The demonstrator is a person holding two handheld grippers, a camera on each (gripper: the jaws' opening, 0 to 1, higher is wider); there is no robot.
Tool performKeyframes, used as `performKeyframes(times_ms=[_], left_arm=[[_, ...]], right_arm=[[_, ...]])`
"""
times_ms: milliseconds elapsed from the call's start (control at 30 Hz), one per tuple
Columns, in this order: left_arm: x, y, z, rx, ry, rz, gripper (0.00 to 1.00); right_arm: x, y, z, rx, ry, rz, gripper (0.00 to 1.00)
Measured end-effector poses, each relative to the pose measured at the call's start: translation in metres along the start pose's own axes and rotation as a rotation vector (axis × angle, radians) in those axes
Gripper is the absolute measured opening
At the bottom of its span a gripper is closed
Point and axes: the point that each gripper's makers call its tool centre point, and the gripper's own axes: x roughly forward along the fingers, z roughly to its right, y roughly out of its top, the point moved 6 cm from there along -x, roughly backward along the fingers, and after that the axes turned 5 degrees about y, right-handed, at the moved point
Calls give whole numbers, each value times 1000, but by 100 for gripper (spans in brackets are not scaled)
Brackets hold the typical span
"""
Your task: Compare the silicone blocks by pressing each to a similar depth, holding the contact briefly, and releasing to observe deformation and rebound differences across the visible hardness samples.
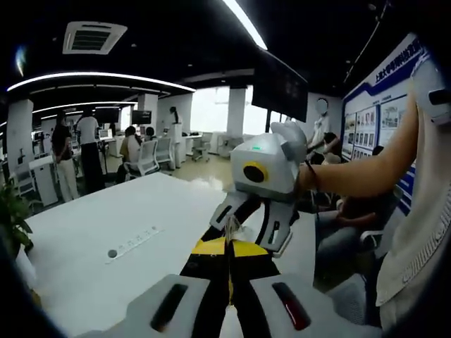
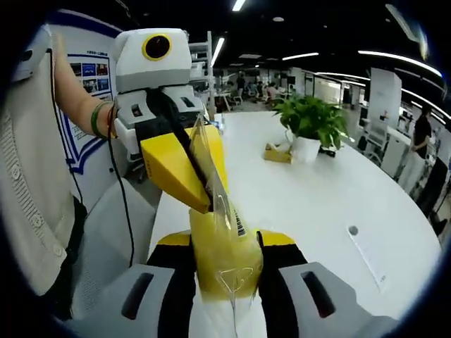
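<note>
While both grippers are meeting above the white table's (image 2: 310,204) near edge, the left gripper (image 2: 184,172) and right gripper (image 2: 227,264) are clamping one clear plastic-wrapped yellow silicone block (image 2: 222,243) between them; pressing seemingly hasn't started.

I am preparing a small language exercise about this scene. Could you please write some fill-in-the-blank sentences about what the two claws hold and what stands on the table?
1. Both claws grip one clear plastic bag holding something ____ in colour.
2. The left claw and the right claw hold it above a ____ table.
3. A potted ____ stands on that table.
4. In the right gripper view, the left claw reaches in from the ____.

Missing words: yellow; white; plant; left
</note>
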Motion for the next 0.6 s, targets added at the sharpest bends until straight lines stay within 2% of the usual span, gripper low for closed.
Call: performKeyframes(times_ms=[300, 400, 467, 600], left_arm=[[-3, -7, 9, 14, -14, -33, 0], [-4, -7, 12, 15, -17, -36, 0], [-4, -6, 13, 12, -17, -33, 0], [-6, -5, 16, 17, -23, -34, 0]], right_arm=[[0, -7, -10, -42, -37, -88, 24], [-1, -8, -13, -58, -54, -95, 22], [-3, -8, -14, -10, -50, -93, 20], [-4, -7, -18, 0, -59, -100, 16]])
